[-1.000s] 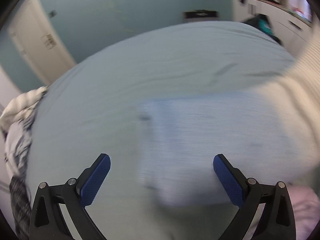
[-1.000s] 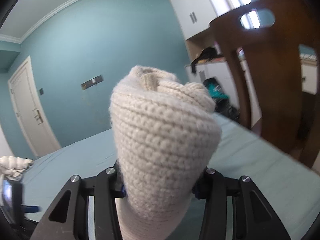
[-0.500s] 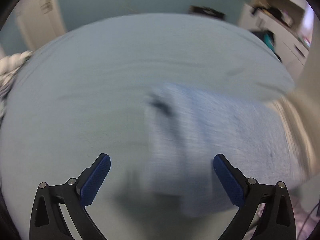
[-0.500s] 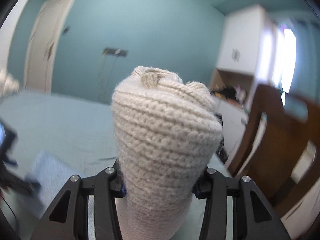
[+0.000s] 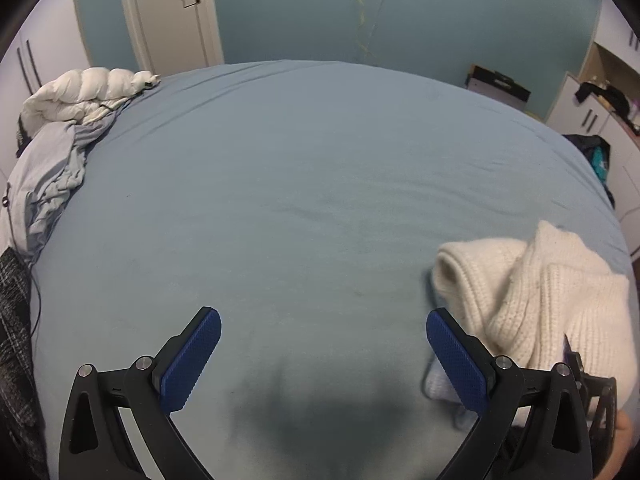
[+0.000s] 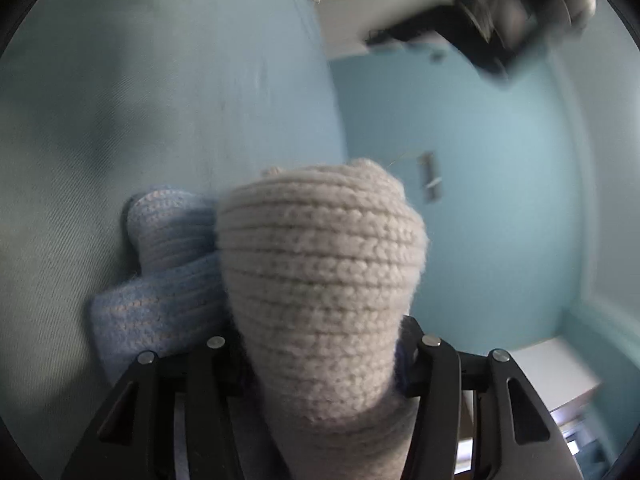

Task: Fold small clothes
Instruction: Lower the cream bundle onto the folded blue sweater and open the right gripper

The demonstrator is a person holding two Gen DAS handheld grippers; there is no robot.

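A cream knitted garment (image 5: 536, 300) lies bunched on the blue bed sheet (image 5: 312, 184) at the lower right of the left wrist view. My left gripper (image 5: 320, 356) is open and empty just above the sheet, to the garment's left. My right gripper (image 6: 320, 360) is shut on a thick fold of the cream knit (image 6: 320, 272), which fills the space between its fingers. The right camera is rolled sideways. A light blue knitted piece (image 6: 168, 268) lies on the sheet against the cream fold.
A white duvet and crumpled grey bedding (image 5: 68, 128) are heaped at the bed's far left edge. A white door (image 5: 172, 12) and teal wall stand behind the bed. White cabinets with dark clothes (image 5: 600, 104) stand at the right.
The right gripper has come down from the air to the sheet with the cream knit and rolled sideways. The left gripper has swung left, off the blue knit, over bare sheet.
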